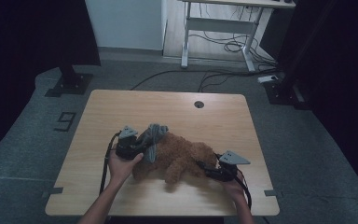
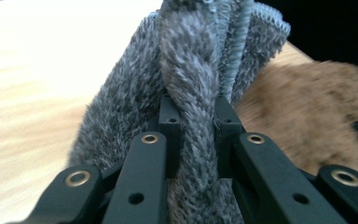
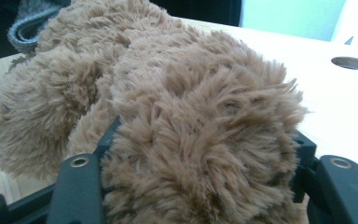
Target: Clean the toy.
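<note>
A brown plush bear (image 1: 179, 158) lies on the bench (image 1: 214, 116). The left gripper (image 2: 193, 116) has its jaws pinched tight on a grey cloth (image 2: 186, 70) beside the bear; the right gripper (image 3: 200, 154) clasps the bear, jaws half-spread.

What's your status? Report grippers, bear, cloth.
Left gripper shut on grey cloth. Right gripper clamped on brown bear. Cloth against bear, nothing blocking.

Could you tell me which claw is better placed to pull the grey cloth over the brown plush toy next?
Probably the left claw: it is shut on the grey cloth beside the brown plush toy. The right claw is busy gripping the toy's other end.
</note>
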A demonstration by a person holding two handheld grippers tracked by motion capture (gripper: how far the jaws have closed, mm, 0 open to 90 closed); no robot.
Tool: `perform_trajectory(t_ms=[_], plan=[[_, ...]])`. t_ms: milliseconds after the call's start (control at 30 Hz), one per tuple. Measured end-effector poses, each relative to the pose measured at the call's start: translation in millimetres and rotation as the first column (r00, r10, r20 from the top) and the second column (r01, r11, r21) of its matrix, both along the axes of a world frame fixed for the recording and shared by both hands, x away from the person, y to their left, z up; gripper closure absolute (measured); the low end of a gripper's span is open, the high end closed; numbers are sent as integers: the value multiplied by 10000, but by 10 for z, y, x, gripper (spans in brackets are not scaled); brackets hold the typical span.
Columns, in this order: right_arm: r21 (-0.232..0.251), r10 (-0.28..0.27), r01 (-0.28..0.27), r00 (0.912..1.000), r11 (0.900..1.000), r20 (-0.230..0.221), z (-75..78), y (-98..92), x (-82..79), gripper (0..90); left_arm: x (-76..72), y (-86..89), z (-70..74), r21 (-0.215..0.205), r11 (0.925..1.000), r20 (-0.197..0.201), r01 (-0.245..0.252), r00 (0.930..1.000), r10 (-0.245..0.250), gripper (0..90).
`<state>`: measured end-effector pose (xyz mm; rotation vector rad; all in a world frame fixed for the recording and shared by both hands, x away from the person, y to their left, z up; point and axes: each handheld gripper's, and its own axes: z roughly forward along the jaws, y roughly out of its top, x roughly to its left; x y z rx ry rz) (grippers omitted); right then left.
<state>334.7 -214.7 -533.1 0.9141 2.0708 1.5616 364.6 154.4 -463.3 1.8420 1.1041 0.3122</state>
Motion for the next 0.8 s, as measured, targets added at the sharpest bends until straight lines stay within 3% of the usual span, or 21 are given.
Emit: perform_trajectory(t_ms=[100, 200, 333, 367, 400, 433, 467, 500, 567, 600, 633, 667, 733, 767, 800], plan=[[-78, 50, -51, 9999, 10000, -118, 19, -1, -2, 355, 12, 84, -152, 40, 10000, -582, -65, 9983, 67, 781], [-59, 18, -19, 9998, 10000, -202, 25, 0, -4, 326, 12, 95, -274, 161, 9998, -885, -87, 9960, 101, 781], [-30, -356, 355, 9985, 9994, -422, 34, 9, -18, 230, -21, 96, -402, -40, 9997, -887, -259, 9957, 254, 781], [-131, -592, 583, 9949, 9982, -813, 60, 29, -15, 180, -54, 91, -428, -40, 9994, -735, -337, 9967, 333, 781], [-131, -592, 583, 9949, 9982, -813, 60, 29, -15, 180, -54, 91, -428, -40, 9994, -735, -337, 9967, 333, 781], [-181, -773, 755, 9872, 9970, -1393, 82, 33, 3, 141, -74, 92, -440, -107, 9992, -672, -384, 9970, 376, 781], [-181, -773, 755, 9872, 9970, -1393, 82, 33, 3, 141, -74, 92, -440, -107, 9992, -672, -384, 9970, 376, 781], [-181, -907, 889, 9764, 9959, -1958, 90, 28, 15, 125, -88, 94, -450, -160, 9992, -627, -356, 9974, 345, 781], [-183, -931, 913, 9732, 9957, -2101, 90, 26, 20, 120, -99, 92, -447, -206, 9992, -628, -342, 9975, 328, 781], [-213, -967, 944, 9616, 9953, -2567, 89, 27, 33, 108, -102, 90, -446, -221, 9992, -631, -329, 9975, 315, 781], [-193, -937, 924, 9417, 9955, -3232, 82, 28, 56, 99, -107, 86, -434, -331, 9992, -665, -238, 9976, 215, 782], [-193, -937, 924, 9417, 9955, -3232, 82, 28, 56, 99, -107, 86, -434, -331, 9992, -665, -238, 9976, 215, 782], [-239, -766, 729, 9285, 9971, -3633, 63, 42, 69, 128, -106, 73, -426, -636, 9980, -733, -6, 9973, -41, 783], [-304, -557, 479, 9283, 9984, -3676, 71, 55, 55, 213, -109, 53, -422, -899, 9959, -852, 135, 9961, -212, 785], [-304, -557, 479, 9283, 9984, -3676, 71, 55, 55, 213, -109, 53, -422, -899, 9959, -852, 135, 9961, -212, 785]])
